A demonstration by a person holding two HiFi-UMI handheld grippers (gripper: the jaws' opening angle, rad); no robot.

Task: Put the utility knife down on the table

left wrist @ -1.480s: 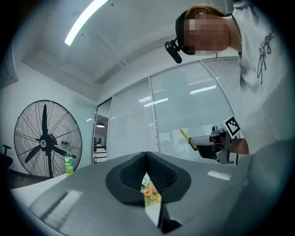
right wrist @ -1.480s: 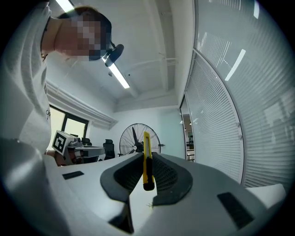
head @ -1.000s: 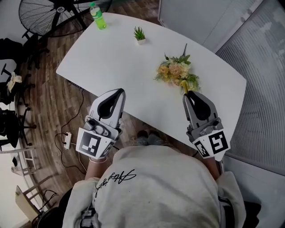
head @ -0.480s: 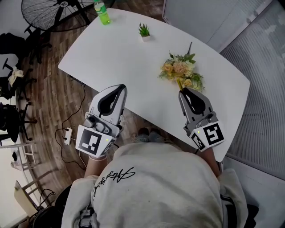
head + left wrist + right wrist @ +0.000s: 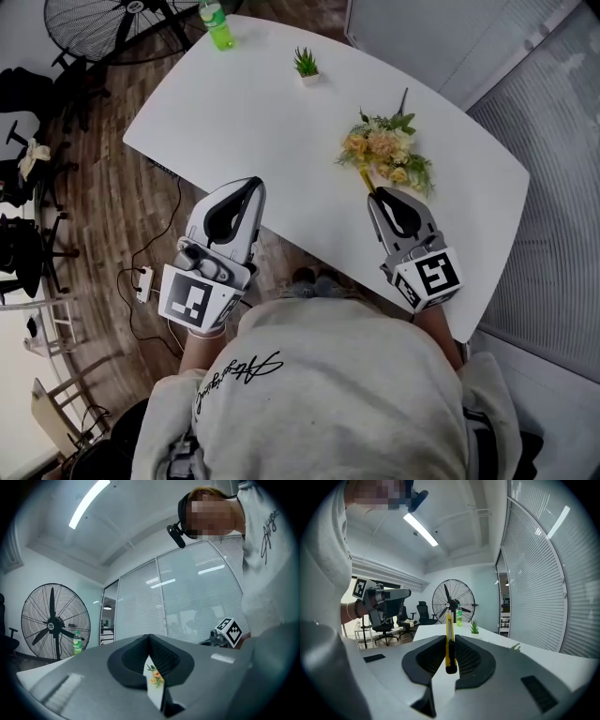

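A yellow utility knife (image 5: 449,639) with a black end stands upright between the jaws of my right gripper (image 5: 450,645), which is shut on it. In the head view the right gripper (image 5: 377,194) hovers over the near edge of the white table (image 5: 272,122), just short of a flower bouquet (image 5: 384,155). My left gripper (image 5: 252,184) hangs at the table's near left edge. Its jaws meet at the tips (image 5: 149,637) with nothing between them.
A green bottle (image 5: 217,26) and a small potted plant (image 5: 306,66) stand at the table's far side. A big floor fan (image 5: 103,23) and office chairs (image 5: 19,253) stand on the wooden floor to the left. Glass walls with blinds (image 5: 553,187) run along the right.
My right gripper has sunk toward the table with the knife and drifted slightly left, closer to the bouquet. The left gripper has stayed in place.
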